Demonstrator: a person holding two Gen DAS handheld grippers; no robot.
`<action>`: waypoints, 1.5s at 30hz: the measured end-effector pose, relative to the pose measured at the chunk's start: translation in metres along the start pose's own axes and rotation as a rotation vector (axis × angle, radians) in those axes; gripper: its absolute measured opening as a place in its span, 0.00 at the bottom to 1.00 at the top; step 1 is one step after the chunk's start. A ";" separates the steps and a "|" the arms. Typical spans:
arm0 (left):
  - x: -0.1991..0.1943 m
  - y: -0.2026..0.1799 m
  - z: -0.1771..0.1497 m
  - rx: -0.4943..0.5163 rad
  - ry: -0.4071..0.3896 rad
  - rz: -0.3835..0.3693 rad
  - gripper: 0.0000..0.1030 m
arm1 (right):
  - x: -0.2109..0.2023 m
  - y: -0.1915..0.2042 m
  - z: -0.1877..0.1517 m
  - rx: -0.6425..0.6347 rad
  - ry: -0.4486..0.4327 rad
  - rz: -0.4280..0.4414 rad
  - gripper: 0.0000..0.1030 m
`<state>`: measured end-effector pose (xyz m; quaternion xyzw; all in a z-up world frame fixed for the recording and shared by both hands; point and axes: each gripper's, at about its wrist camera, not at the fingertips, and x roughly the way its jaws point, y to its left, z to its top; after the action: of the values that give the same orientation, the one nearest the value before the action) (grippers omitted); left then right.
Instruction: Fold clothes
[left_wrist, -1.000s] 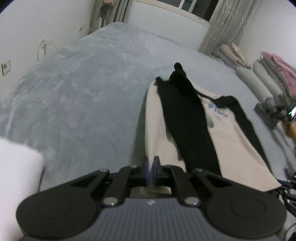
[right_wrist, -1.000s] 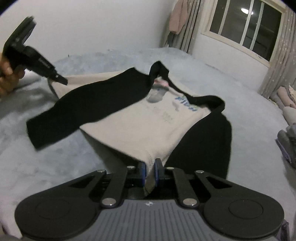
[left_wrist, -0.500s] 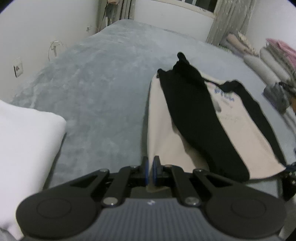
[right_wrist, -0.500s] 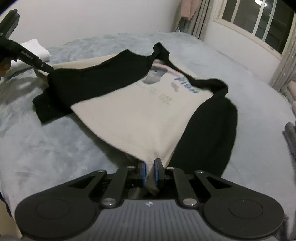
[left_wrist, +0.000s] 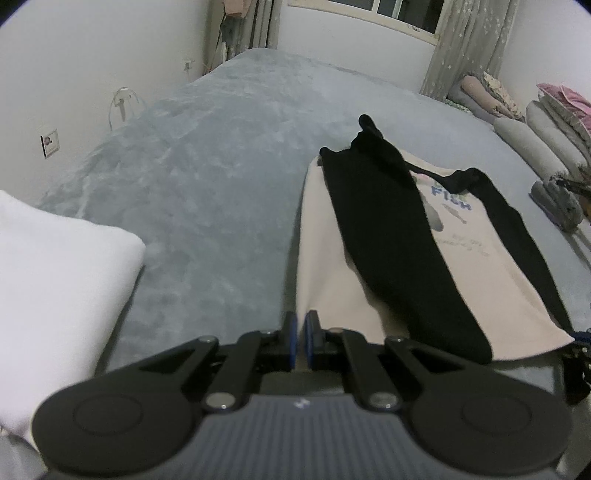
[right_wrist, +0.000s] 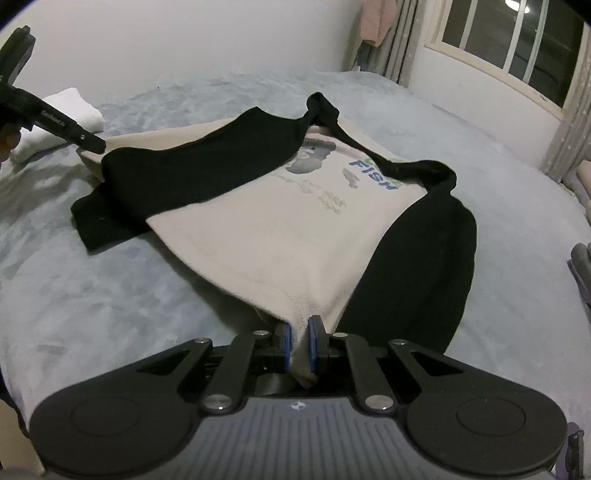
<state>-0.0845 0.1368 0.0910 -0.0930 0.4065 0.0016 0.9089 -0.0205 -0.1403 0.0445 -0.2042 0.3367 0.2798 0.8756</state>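
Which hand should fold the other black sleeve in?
Probably the right. The right gripper grips the shirt hem right beside the unfolded sleeve. The left gripper holds the far corner.

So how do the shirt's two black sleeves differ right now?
The left sleeve is folded across the cream body of the shirt, its cuff hanging past the hem onto the bed. The right sleeve is not folded in; it lies beside the body, on the bed. Both are black, long and join at the collar.
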 end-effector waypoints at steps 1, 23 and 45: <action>-0.002 0.000 0.000 -0.002 -0.001 -0.006 0.03 | -0.004 -0.002 0.000 0.002 -0.009 0.002 0.10; 0.017 -0.095 -0.024 0.322 0.014 -0.080 0.57 | -0.037 0.019 0.019 0.023 -0.130 0.038 0.26; 0.010 0.010 0.084 -0.223 -0.088 -0.300 0.08 | 0.016 0.036 0.008 0.075 -0.040 0.095 0.26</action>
<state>-0.0160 0.1597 0.1366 -0.2523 0.3451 -0.0847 0.9000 -0.0291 -0.1030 0.0325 -0.1492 0.3387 0.3124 0.8749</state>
